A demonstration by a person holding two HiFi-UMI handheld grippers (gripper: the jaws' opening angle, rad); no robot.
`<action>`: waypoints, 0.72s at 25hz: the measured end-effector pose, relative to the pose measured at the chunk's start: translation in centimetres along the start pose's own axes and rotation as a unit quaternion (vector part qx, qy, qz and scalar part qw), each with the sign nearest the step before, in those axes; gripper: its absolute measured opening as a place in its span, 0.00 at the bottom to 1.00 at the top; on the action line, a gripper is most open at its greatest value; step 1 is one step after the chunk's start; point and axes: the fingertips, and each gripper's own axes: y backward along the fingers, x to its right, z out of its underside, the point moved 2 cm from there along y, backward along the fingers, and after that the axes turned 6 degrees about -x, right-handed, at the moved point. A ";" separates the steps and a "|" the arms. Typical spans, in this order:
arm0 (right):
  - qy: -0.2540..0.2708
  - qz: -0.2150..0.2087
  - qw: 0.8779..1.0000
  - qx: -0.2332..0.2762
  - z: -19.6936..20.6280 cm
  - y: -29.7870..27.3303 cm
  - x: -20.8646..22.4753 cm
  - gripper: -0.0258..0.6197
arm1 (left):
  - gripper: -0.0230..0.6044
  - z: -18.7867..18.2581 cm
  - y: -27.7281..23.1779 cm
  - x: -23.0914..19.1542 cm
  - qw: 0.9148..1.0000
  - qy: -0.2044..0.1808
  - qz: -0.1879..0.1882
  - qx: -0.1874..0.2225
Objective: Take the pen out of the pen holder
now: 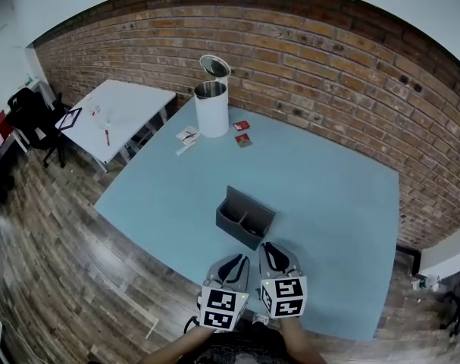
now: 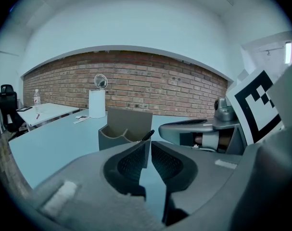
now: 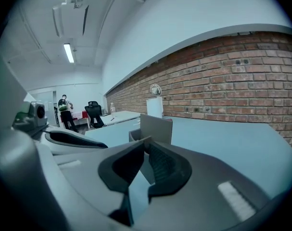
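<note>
A grey two-compartment pen holder (image 1: 245,217) stands on the blue table (image 1: 328,203), near its front edge. In the left gripper view a black pen (image 2: 148,135) pokes up from the right side of the holder (image 2: 121,129). My left gripper (image 1: 239,258) sits just in front of the holder, shut, with nothing between its jaws (image 2: 149,147). My right gripper (image 1: 269,247) lies beside it, also shut and empty (image 3: 146,144), pointing at the holder (image 3: 155,124). Neither gripper touches the holder or the pen.
A white bin (image 1: 211,108) with a raised lid stands at the table's far edge, with white papers (image 1: 187,136) and two small red items (image 1: 243,133) near it. A white table (image 1: 116,116) and a black chair (image 1: 29,112) stand to the left. A brick wall (image 1: 328,74) runs behind.
</note>
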 end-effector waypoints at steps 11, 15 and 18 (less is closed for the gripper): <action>0.007 -0.036 0.999 -0.013 0.2 -2.3 0.6 0.16 | 0.10 -0.5 -1.5 -0.2 1.000 0.004 -0.021 -0.007; 0.006 -0.045 0.999 -0.014 0.2 -3.2 0.4 0.17 | 0.10 -0.6 -1.6 -0.7 1.000 0.007 -0.029 -0.007; 0.005 -0.045 0.999 -0.016 0.1 -3.9 0.4 0.17 | 0.10 -0.7 -1.5 -1.0 0.999 0.008 -0.034 -0.007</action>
